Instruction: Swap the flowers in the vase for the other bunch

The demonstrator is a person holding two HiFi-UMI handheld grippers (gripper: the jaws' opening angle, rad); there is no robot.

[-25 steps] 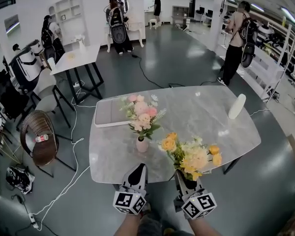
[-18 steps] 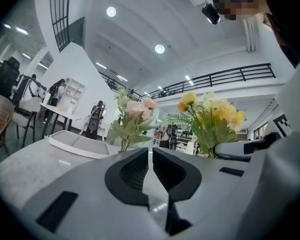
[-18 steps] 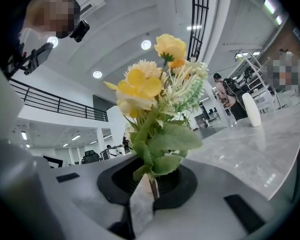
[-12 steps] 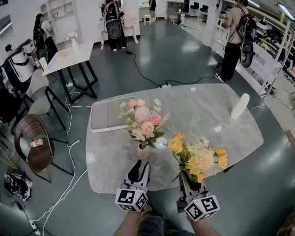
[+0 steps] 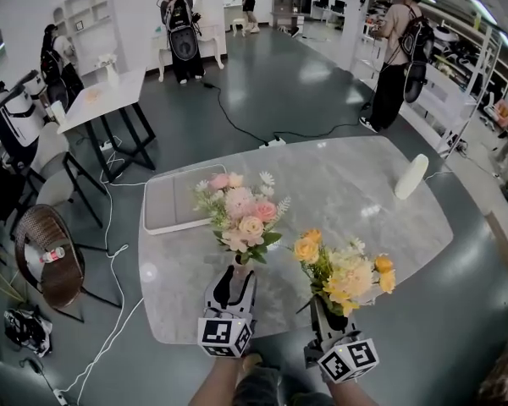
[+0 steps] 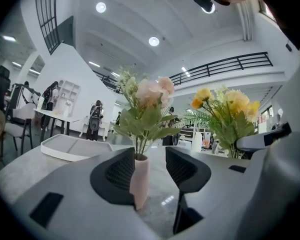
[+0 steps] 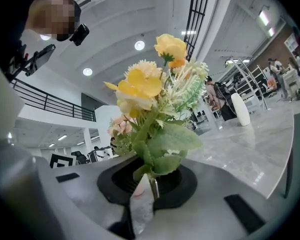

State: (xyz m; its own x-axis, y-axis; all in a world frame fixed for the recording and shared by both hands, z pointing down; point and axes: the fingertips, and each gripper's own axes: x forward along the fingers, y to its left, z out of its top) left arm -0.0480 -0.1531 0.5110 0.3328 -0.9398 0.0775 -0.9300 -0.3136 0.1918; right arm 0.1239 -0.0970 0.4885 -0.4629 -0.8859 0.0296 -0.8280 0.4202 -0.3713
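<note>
Vase [image 6: 140, 181] of pink flowers [image 5: 241, 214] stands at the near table [image 5: 347, 184] edge, lower centre of the head view. It sits between the left gripper's [image 5: 236, 277] jaws, which stand wide apart and have just been opening. At lower right, the right gripper [image 5: 320, 311] is clamped on the stems of the yellow bunch [image 5: 343, 269], held upright. Farther back lie a tray [image 5: 165, 205] at the left and a white bottle [image 5: 411, 177] at the right.

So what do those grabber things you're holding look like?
The left gripper and right gripper are grey, each with a white cube covered in black square markings at the back. Their fingers are black and ribbed inside.
</note>
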